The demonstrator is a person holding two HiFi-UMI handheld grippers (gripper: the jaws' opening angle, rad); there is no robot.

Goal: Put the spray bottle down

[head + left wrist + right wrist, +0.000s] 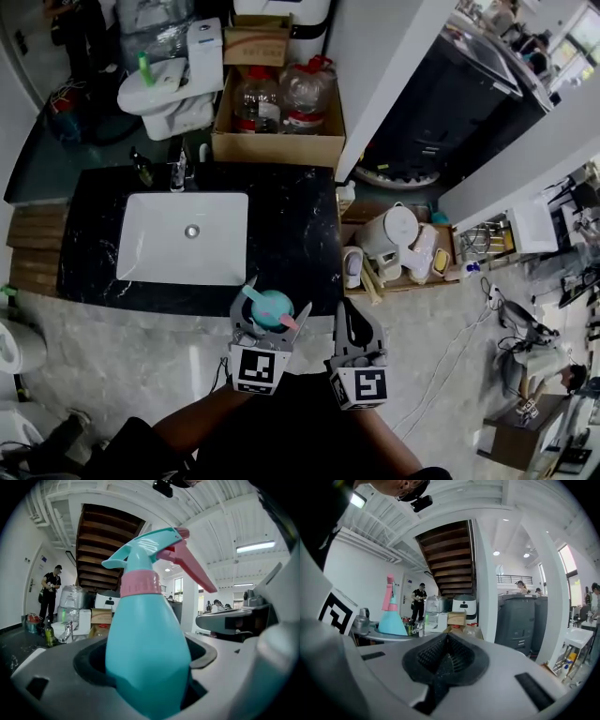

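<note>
A teal spray bottle (272, 308) with a pink collar and pink trigger stands upright in my left gripper (268, 323), which is shut on its body. It fills the left gripper view, where the spray bottle (147, 644) rises between the jaws. The bottle hangs just in front of the near edge of the black marble counter (291, 234). My right gripper (354, 335) is beside it on the right, shut with nothing in it; its ribbed pads (447, 656) meet. The spray bottle (391, 613) also shows at the left of the right gripper view.
A white sink (185, 237) with a chrome tap (178, 172) is set in the counter. Behind it stand a cardboard box (278, 112) of water jugs and a toilet (173, 89). A low shelf (398, 253) with a kettle is right of the counter.
</note>
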